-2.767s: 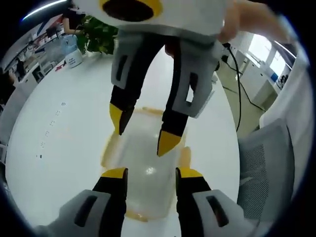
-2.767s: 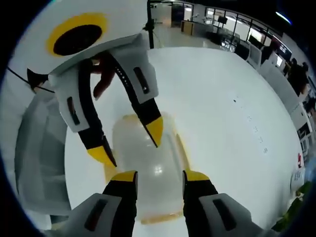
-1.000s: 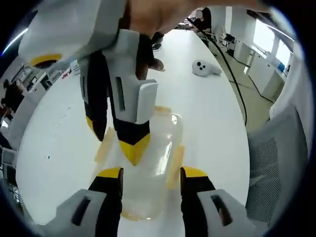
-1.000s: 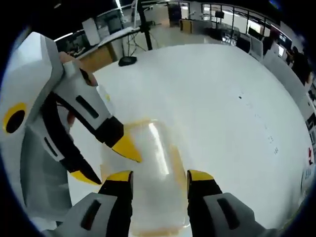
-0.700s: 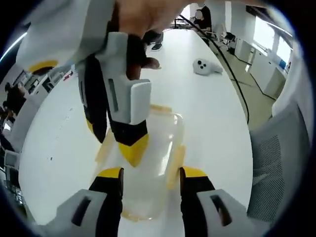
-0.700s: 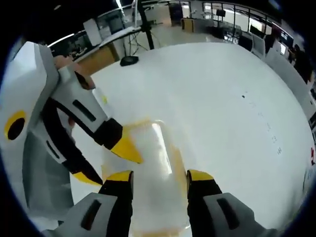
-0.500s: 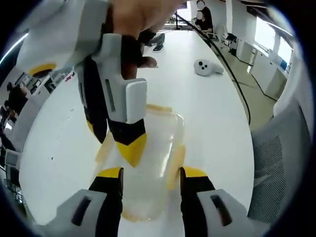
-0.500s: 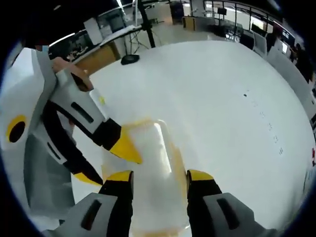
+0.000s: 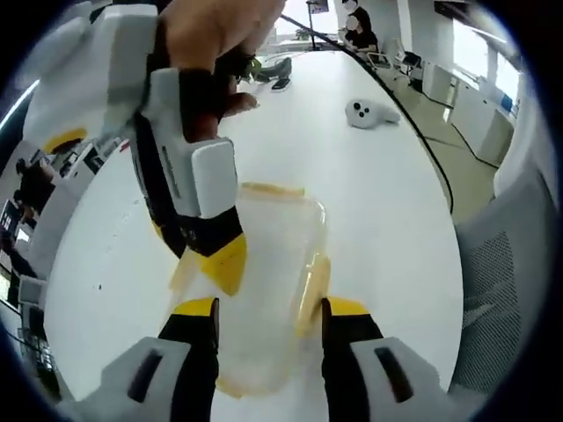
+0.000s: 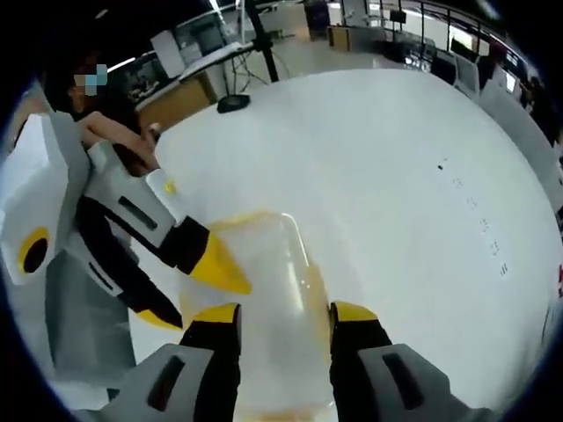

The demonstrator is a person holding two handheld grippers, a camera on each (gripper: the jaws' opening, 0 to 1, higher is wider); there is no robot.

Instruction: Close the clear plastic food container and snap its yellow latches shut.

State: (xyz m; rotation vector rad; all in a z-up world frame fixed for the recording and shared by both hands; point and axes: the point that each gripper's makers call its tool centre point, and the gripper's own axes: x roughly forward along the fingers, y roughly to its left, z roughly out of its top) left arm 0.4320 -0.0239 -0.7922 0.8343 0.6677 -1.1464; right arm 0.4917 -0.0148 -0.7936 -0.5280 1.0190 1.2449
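The clear box (image 9: 264, 281) sits on the big white table (image 9: 387, 211), and its lid looks to be on top already. Both tools hang right over it.

In the left gripper view, the left gripper (image 9: 268, 308) is wide open, with one jaw on each side of the near end of the box. It holds nothing. The right gripper (image 9: 207, 255) comes down from above, and a hand (image 9: 211, 35) holds it. Its yellow tips are at the left side of the box, by the yellow latch (image 9: 183, 268) there. I cannot tell if its jaws are open or shut in this view.

In the right gripper view, the right gripper (image 10: 277, 312) shows its jaws apart over the near end of the box (image 10: 255, 281), gripping nothing. The left gripper (image 10: 198, 286) reaches in from the left, with one yellow tip on the lid.

Since a moment ago, the right gripper has slid a little more to the left and lower, closer to that left latch. The box has not moved. The yellow latch (image 9: 308, 286) on the right side seems to stick out, so it is likely not snapped yet.

I think the snapping step is just starting. Far off on the table lies a small white gadget (image 9: 368, 112).
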